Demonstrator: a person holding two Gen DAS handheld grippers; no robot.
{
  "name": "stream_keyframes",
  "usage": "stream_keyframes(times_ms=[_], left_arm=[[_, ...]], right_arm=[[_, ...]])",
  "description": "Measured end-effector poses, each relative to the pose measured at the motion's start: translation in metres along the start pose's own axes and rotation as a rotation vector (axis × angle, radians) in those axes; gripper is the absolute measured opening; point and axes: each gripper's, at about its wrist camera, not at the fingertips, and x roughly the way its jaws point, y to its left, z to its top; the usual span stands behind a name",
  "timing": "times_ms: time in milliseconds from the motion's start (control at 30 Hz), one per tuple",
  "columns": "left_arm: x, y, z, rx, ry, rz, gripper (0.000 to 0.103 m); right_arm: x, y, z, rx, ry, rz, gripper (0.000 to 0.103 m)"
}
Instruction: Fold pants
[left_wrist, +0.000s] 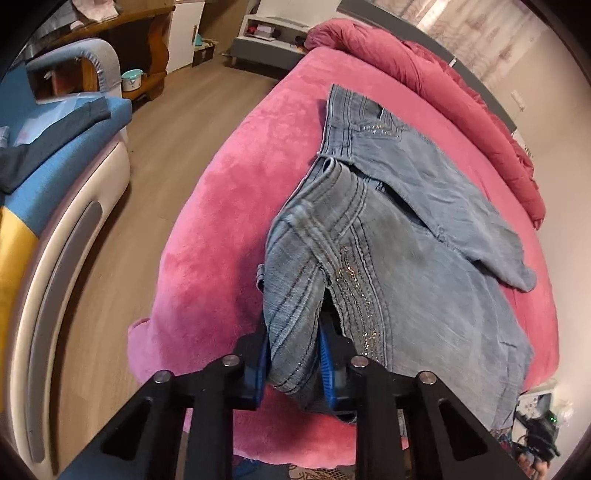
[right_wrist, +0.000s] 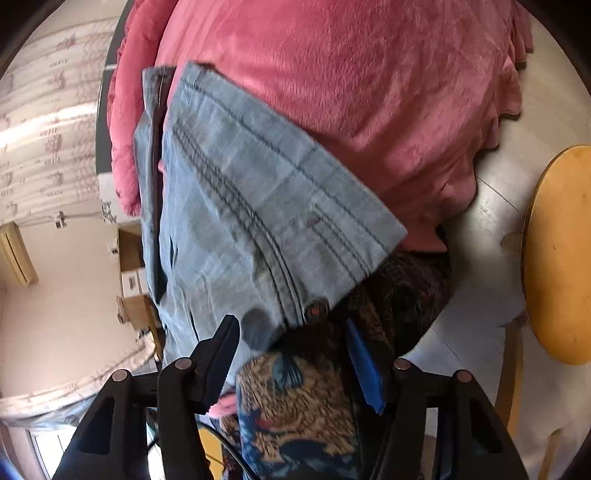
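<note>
Pink-blanketed bed (left_wrist: 207, 206) serving as folding surface. Left gripper (left_wrist: 293, 363) clamped on jeans (left_wrist: 406, 229) waistband, probably to carry it over; right gripper (right_wrist: 291, 354) spread apart, holding nothing.

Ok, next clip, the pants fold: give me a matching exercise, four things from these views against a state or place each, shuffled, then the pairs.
Things:
1. left gripper
2. right gripper
3. jeans
4. pink blanket

States or places:
A. covers the bed, under the denim
B. open, nothing between its fingers
C. partly doubled over, lying on the bed
D. clamped on a bunched edge of denim

Pairs: 1-D, 2-B, 3-C, 4-A
</note>
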Motion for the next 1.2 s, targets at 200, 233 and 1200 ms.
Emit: stream_keyframes(times_ms=[200, 233, 1200], left_arm=[[-0.016, 0.011, 0.005, -0.117, -0.02, -0.13, 0.018], [-0.021, 0.014, 0.005, -0.148, -0.026, -0.162, 0.018], [0.008, -0.08, 0.21, -0.418, -0.154, -0.339, 0.017]], right_arm=[[-0.012, 0.03, 0.004, -0.146, -0.046, -0.081, 0.018], [-0.014, 0.041, 0.003, -0.184, -0.057, -0.094, 0.016], [0.012, 0.315, 0.162, -0.528, -0.319, 0.028, 0.011]])
